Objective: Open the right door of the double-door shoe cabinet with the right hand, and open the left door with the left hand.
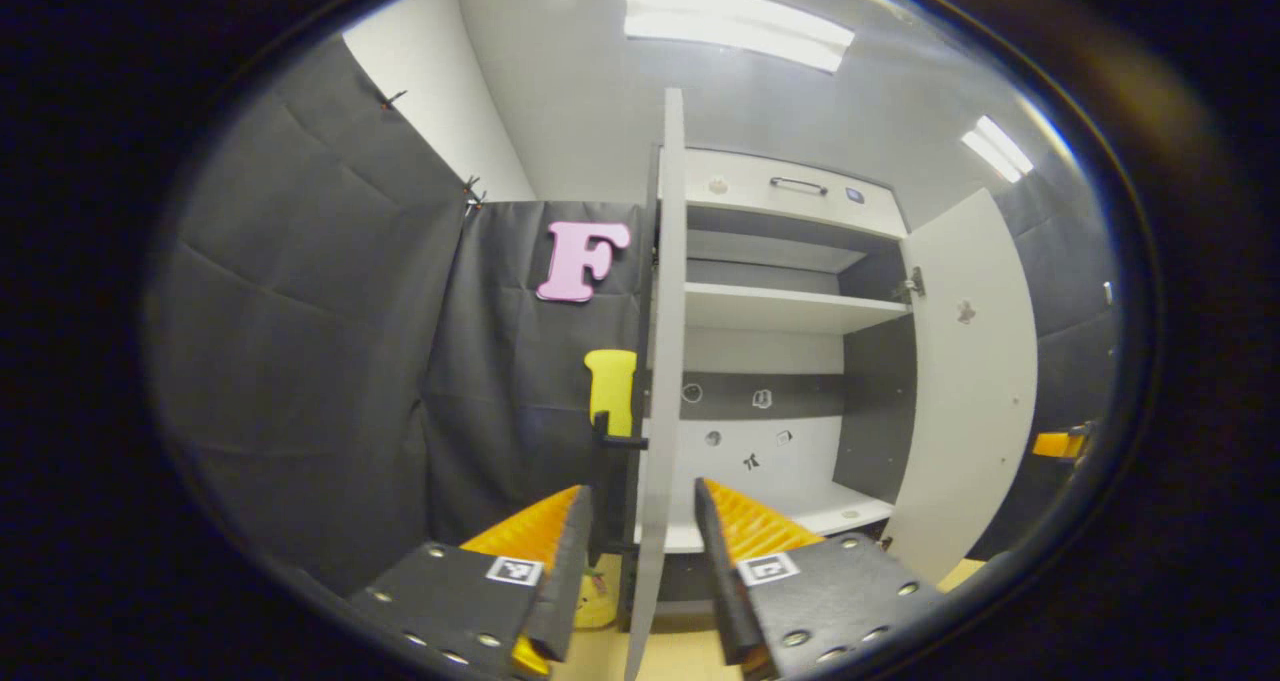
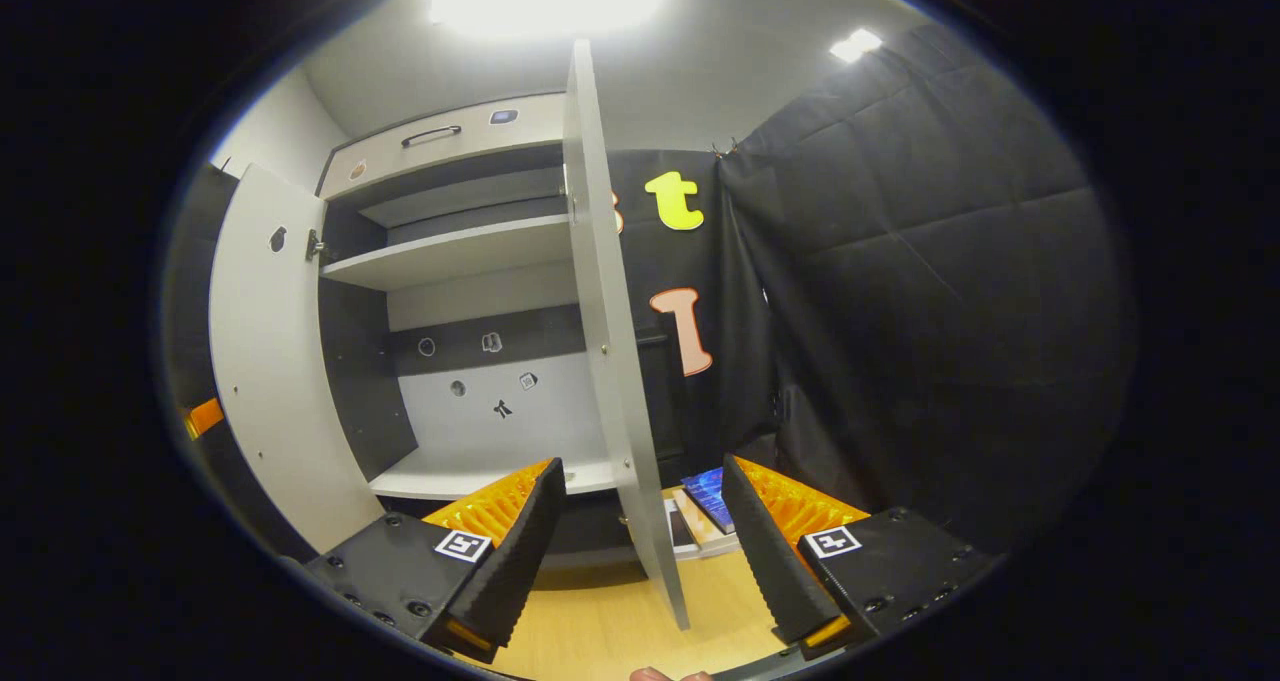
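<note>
Black cloth walls surround the shoe cabinet (image 1: 790, 306), both doors swung open; left gripper (image 1: 645, 531) and right gripper (image 2: 640, 516) jaws spread astride door edges

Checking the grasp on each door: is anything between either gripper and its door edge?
Nothing visible. The left door stands edge-on between the open fingers of the left gripper, and the right door likewise sits inside the right gripper. Both doors are swung out from the cabinet.
</note>
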Action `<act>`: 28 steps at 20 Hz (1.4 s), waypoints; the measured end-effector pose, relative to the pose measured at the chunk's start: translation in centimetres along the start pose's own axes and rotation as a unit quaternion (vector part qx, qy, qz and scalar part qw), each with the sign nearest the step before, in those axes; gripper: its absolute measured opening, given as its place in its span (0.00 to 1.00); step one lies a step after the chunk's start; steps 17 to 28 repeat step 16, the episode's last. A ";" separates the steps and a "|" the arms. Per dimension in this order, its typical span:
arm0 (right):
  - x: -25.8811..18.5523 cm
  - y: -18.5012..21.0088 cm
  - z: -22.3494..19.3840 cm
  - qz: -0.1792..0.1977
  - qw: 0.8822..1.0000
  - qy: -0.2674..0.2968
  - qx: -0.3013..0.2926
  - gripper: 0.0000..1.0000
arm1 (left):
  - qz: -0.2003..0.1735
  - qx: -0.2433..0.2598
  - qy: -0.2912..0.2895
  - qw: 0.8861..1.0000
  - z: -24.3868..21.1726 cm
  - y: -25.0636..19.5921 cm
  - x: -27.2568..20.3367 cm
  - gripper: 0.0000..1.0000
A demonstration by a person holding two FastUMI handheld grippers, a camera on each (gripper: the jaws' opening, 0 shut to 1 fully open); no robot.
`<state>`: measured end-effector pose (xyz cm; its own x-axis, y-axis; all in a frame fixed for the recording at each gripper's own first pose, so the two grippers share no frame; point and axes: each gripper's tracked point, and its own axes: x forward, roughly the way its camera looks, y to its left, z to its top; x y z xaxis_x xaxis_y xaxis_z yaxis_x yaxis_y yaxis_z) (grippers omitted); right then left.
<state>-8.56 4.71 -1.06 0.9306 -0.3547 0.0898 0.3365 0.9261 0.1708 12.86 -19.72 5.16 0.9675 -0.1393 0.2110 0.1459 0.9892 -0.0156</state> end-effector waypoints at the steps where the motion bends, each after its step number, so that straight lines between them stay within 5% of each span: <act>1: 0.0 0.4 -0.3 0.002 1.000 0.004 0.000 0.92 | -0.014 0.002 0.007 1.000 -0.8 -1.4 0.0 0.76; 2: -0.1 0.8 -0.6 0.003 1.000 0.006 0.000 0.92 | -0.023 0.004 0.015 1.000 -2.0 -2.6 -0.4 1.00; 14: 0.8 5.0 -2.5 0.032 0.998 0.029 0.053 0.98 | -0.059 0.020 0.052 0.997 -8.4 -8.1 -0.1 1.00; 16: 1.0 5.0 -2.5 0.029 0.998 0.030 0.047 0.92 | -0.061 0.038 0.059 0.996 -9.4 -8.2 0.2 0.98; 28: 1.0 5.0 -2.5 0.029 0.998 0.030 0.047 0.92 | -0.061 0.038 0.059 0.996 -9.4 -8.2 0.2 0.98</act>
